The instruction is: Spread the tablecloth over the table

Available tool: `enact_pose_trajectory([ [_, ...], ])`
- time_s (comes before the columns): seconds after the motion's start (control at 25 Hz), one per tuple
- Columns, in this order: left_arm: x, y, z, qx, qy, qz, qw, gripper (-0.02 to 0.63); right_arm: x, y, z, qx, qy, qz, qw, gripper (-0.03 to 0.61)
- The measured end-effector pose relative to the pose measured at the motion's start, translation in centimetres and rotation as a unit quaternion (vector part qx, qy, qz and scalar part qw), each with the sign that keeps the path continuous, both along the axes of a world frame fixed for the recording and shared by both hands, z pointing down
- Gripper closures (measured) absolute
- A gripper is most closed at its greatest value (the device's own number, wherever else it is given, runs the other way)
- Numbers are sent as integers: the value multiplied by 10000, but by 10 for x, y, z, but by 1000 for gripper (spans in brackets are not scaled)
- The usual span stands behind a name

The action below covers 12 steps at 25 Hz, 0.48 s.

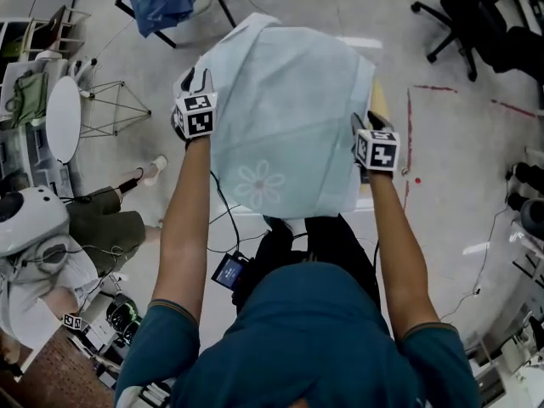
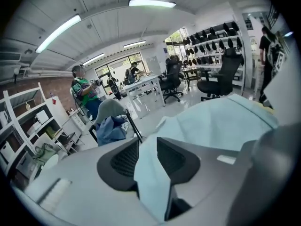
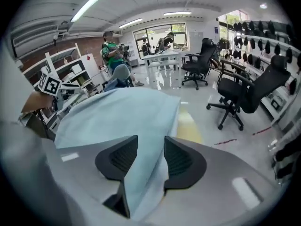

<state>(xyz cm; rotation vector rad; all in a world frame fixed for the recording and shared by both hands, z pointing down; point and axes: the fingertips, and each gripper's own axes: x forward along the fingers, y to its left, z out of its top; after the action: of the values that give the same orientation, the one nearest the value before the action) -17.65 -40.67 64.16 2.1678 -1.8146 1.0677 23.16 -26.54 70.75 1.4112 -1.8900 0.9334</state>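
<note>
The pale blue tablecloth [image 1: 280,100] lies billowed over the table [image 1: 379,102] in the upper middle of the head view; the left gripper [image 2: 147,154] has its jaws partly apart, a fold of cloth loose in the gap; the right gripper [image 3: 146,157] is spread wider, with a cloth edge between its jaws, unpinched.

Both arms reach forward and away from the body, well apart, bare from the short sleeves down. The left arm [image 1: 183,228] ends in the left hand-held gripper [image 1: 195,82] on the far left, pointing away and slightly down. The right arm [image 1: 398,245] carries the right hand-held gripper [image 1: 364,126], which sits nearer and tips down more steeply. Each gripper's jaws stand apart, with a fold of the tablecloth [image 1: 280,100] lying loose in the gap and no pad pressing on it.
</note>
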Motion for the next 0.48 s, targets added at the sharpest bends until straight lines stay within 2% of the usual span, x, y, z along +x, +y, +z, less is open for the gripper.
enact_pose_trajectory([
  [0.12,13,55,27,-215,134,72,9997,497,-28,53,17,-288,118,-120,9994,365],
  [0.24,16,106,51,-466,247,-16,9986,495,-50,95,28,-460,451,-399,9971,347],
  [0.36,14,146,74,-632,278,-75,9976,495,-51,124,44,-577,880,-410,9936,347],
  [0.48,16,160,81,-666,93,106,9977,495,-40,135,48,-570,1010,-282,9929,355],
])
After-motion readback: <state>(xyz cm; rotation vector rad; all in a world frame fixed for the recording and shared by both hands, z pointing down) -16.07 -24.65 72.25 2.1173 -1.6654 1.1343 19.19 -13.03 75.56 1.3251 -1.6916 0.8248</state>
